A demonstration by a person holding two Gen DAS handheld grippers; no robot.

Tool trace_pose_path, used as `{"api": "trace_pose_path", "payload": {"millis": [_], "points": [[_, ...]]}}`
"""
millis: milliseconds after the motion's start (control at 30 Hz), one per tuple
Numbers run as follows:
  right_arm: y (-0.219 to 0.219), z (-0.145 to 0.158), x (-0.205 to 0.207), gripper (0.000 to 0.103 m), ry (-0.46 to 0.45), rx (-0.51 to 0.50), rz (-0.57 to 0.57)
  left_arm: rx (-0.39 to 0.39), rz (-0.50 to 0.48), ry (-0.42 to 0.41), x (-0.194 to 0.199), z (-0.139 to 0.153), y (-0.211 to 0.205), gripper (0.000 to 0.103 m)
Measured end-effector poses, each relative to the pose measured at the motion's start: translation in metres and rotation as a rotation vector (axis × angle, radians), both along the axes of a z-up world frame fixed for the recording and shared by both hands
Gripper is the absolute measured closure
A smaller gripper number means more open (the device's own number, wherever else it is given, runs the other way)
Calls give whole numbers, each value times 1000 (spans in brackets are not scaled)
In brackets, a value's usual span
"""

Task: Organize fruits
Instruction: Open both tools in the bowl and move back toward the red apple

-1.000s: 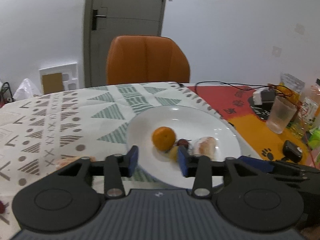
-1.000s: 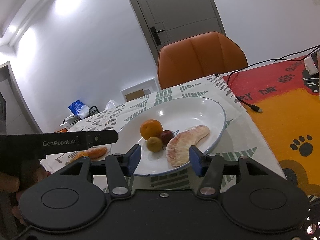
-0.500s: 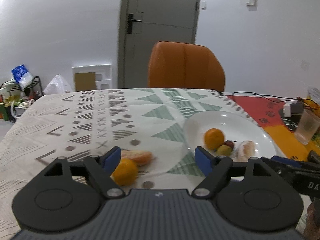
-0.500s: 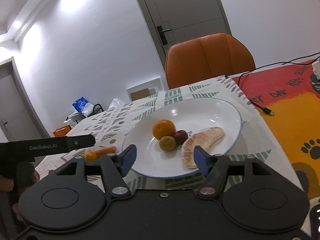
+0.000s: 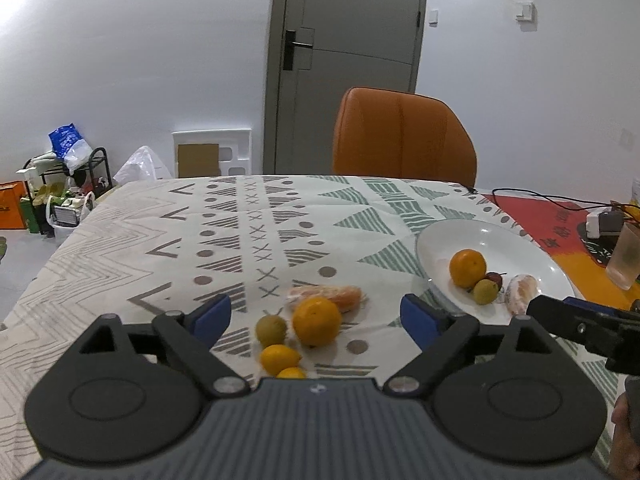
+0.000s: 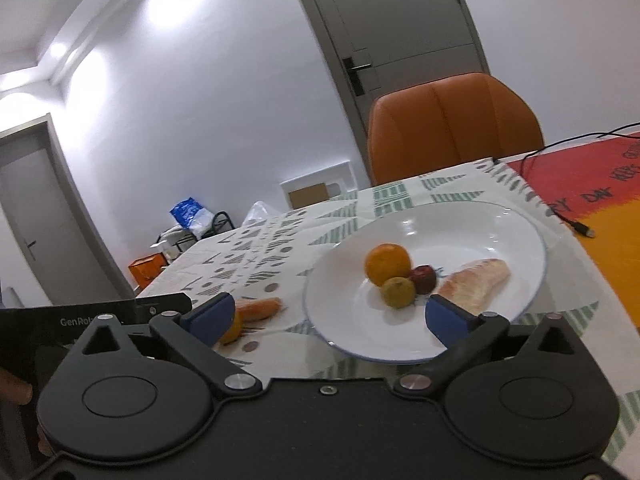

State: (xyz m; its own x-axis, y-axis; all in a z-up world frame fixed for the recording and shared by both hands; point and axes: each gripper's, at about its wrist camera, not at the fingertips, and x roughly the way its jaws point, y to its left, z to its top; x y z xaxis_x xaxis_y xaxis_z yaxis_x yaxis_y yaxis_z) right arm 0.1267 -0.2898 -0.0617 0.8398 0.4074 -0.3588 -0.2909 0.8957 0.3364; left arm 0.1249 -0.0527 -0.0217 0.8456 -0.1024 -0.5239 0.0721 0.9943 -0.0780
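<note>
Loose fruit lies in a cluster on the patterned cotton tablecloth (image 5: 248,232), directly ahead of the left gripper (image 5: 316,316): a round, dimpled orange (image 5: 317,321), a small dull yellow-green round fruit (image 5: 271,330) touching its left side, two small smooth yellow fruits (image 5: 279,359) nearer the camera, and a peeled, membrane-covered citrus segment (image 5: 328,295) behind. None is inside the jaws' grip; the left gripper's blue pads are spreading apart, nothing pressed between them, with the cluster framed in the gap. Judgement: this opening prepares a pick from the cluster.

The glossy white ceramic plate (image 6: 520,240) sits to the right, apart from the cluster. It holds a second orange (image 6: 387,264), a yellow-green fruit (image 6: 397,291) and a dark red fruit (image 6: 424,279) touching one another, plus a long pale peeled segment (image 6: 474,280) alongside. Judgement: the plate serves as the collection point, partly filled.

The right gripper (image 6: 326,318) faces the plate's near rim, its jaws widening and empty.

Beyond stand an orange leather-look chair (image 5: 404,136) and a grey door (image 5: 344,60). A frosted tumbler (image 5: 626,256) sits on the red and orange mat (image 5: 528,212).
</note>
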Motion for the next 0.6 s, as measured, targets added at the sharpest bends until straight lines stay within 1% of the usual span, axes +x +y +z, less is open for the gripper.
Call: {"api": "trace_pose_path", "payload": {"millis": [200,367,600], "points": [[19,0,0,0,12,-6,44,-10,26,9,-8,-4,17,12],[32,1,0,0,23,13,86,-14,56,11,-15,-7,32,12],[52,1,1,0,28,-5,128,-31,106,20,-21,-11,54,12]]}}
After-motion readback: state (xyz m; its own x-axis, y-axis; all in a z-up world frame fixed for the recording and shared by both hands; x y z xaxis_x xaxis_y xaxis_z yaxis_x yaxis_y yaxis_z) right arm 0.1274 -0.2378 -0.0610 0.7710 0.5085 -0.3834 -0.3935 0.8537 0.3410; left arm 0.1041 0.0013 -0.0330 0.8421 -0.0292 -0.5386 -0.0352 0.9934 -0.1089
